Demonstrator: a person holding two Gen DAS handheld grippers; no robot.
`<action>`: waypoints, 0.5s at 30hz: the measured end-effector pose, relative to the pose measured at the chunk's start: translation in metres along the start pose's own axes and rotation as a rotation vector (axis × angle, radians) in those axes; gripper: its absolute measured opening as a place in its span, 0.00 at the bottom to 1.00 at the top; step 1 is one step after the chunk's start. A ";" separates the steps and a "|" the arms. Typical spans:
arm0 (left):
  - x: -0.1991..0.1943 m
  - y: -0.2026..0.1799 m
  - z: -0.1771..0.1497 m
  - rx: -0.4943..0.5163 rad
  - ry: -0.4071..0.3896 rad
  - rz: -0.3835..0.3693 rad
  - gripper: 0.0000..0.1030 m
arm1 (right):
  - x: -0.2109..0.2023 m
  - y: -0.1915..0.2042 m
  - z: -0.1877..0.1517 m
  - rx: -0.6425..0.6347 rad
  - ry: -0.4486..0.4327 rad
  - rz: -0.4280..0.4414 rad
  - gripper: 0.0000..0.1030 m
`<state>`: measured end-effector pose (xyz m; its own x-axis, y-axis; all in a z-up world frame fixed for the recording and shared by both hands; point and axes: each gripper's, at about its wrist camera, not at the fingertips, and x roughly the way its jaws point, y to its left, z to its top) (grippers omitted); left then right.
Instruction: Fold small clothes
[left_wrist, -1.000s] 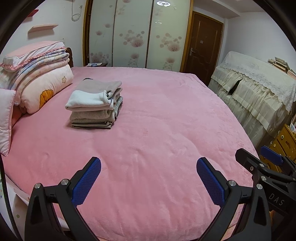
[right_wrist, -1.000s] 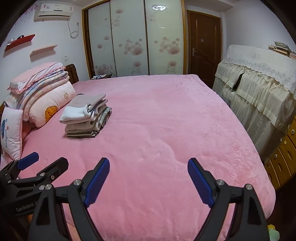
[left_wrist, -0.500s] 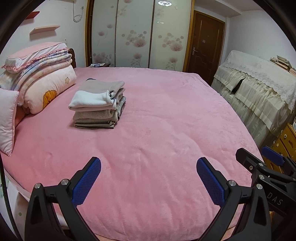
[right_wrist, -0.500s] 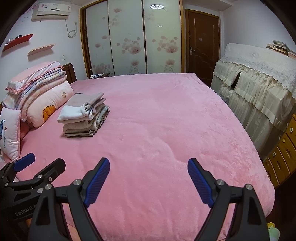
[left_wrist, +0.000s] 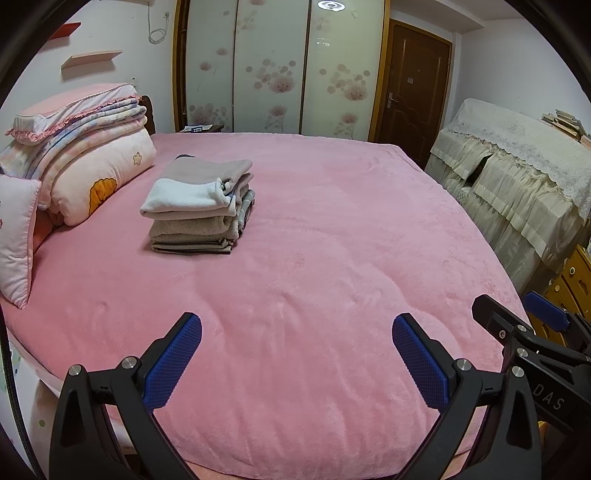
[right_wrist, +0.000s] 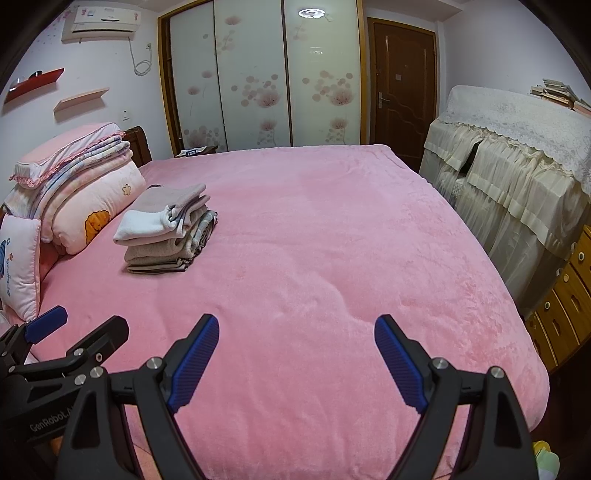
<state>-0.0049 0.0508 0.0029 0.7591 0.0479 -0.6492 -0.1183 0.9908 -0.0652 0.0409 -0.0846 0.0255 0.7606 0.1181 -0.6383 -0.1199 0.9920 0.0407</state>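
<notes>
A stack of folded small clothes (left_wrist: 199, 206) in grey, beige and white lies on the pink bed (left_wrist: 314, 258), toward its left side near the pillows; it also shows in the right wrist view (right_wrist: 166, 232). My left gripper (left_wrist: 295, 354) is open and empty, held above the near edge of the bed, well short of the stack. My right gripper (right_wrist: 295, 354) is open and empty beside it, also over the near edge. The right gripper shows at the right edge of the left wrist view (left_wrist: 535, 332), and the left gripper at the left edge of the right wrist view (right_wrist: 55, 350).
Folded quilts and pillows (left_wrist: 81, 162) are piled at the head of the bed on the left. A lace-covered cabinet (right_wrist: 517, 166) and wooden drawers (right_wrist: 565, 306) stand along the right. Sliding wardrobe doors (right_wrist: 258, 81) and a brown door (right_wrist: 402, 88) are at the back.
Both grippers have drawn back slightly and tilted up, so the bed and the stack sit a little lower and farther in view. Both stay open and empty.
</notes>
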 end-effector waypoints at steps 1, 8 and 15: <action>-0.001 0.000 0.000 0.000 -0.001 0.002 1.00 | 0.000 0.000 0.000 0.000 0.000 -0.001 0.85; -0.002 0.000 -0.003 -0.014 0.000 0.002 1.00 | 0.000 -0.002 -0.003 0.006 -0.001 -0.001 0.85; 0.001 0.003 -0.003 -0.024 0.012 -0.010 1.00 | 0.000 -0.003 -0.003 0.005 0.000 -0.001 0.85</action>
<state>-0.0066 0.0536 -0.0002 0.7523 0.0367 -0.6578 -0.1264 0.9879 -0.0894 0.0394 -0.0878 0.0228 0.7606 0.1171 -0.6386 -0.1162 0.9923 0.0435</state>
